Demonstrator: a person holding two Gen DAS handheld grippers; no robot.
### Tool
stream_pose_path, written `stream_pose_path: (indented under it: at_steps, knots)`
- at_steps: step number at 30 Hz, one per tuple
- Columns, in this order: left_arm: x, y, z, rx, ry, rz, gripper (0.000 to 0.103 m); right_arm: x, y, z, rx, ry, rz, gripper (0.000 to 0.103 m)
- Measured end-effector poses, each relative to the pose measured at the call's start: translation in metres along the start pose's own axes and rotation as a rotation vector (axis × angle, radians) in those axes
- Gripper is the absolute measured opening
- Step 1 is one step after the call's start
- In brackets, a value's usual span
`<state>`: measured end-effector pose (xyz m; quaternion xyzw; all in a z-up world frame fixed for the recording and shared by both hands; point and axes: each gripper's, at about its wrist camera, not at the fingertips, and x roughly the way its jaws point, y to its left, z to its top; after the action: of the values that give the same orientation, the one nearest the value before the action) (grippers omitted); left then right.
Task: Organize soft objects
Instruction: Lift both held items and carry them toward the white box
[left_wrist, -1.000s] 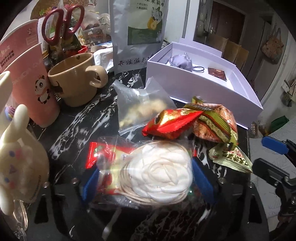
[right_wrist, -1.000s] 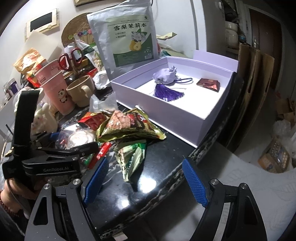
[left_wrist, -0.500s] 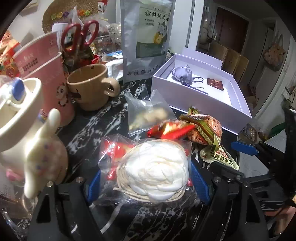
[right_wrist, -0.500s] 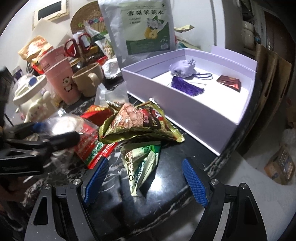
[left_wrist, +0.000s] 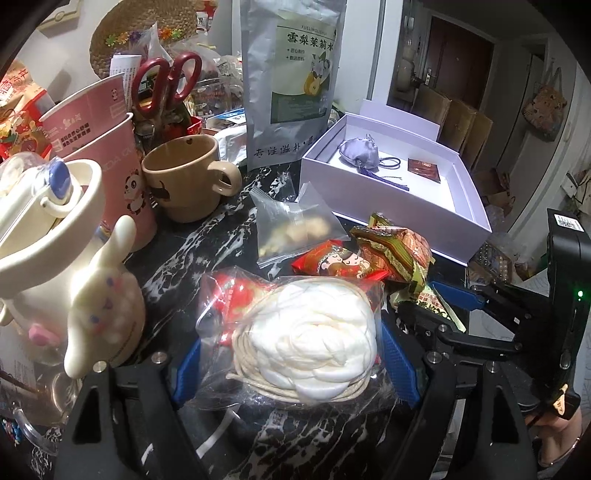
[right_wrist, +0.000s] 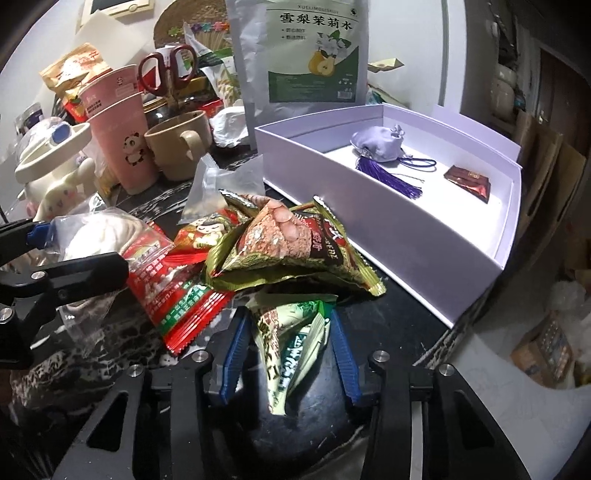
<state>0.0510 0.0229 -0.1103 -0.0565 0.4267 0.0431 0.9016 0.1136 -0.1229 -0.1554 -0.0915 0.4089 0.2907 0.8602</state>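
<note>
Left gripper (left_wrist: 291, 362) clamped on one bagged white bundle (left_wrist: 317, 339); right gripper (right_wrist: 288, 354) closing round one green packet (right_wrist: 295, 343). Two pink cups (right_wrist: 118, 129).

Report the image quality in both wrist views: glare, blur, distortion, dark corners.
Left wrist view: sharp; fisheye bends the white box, the corners go black, and glare washes out the white bundle in its clear bag. Right wrist view: sharp as well, with the same barrel distortion and dark corners; lamp glare sits on the black tabletop beneath the green packet.
</note>
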Motion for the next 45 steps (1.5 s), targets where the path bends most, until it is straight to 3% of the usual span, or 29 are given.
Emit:
stream_pose_path:
  at_steps: [9, 21, 33, 45]
  knots:
    - [-0.015, 0.000, -0.006, 0.011, -0.029, 0.018, 0.082, -0.016, 0.003, -0.017, 0.044, -0.004, 0.042, 0.038]
    - [-0.041, -0.009, -0.021, 0.017, -0.064, -0.012, 0.082, -0.057, 0.013, -0.038, 0.092, -0.061, 0.065, 0.037]
    - [-0.090, -0.036, 0.000, 0.079, -0.199, -0.084, 0.082, -0.131, 0.012, -0.032, 0.131, -0.193, 0.046, 0.037]
    - [-0.129, -0.080, 0.036, 0.171, -0.341, -0.163, 0.082, -0.204, -0.007, -0.007, 0.123, -0.339, -0.058, 0.037]
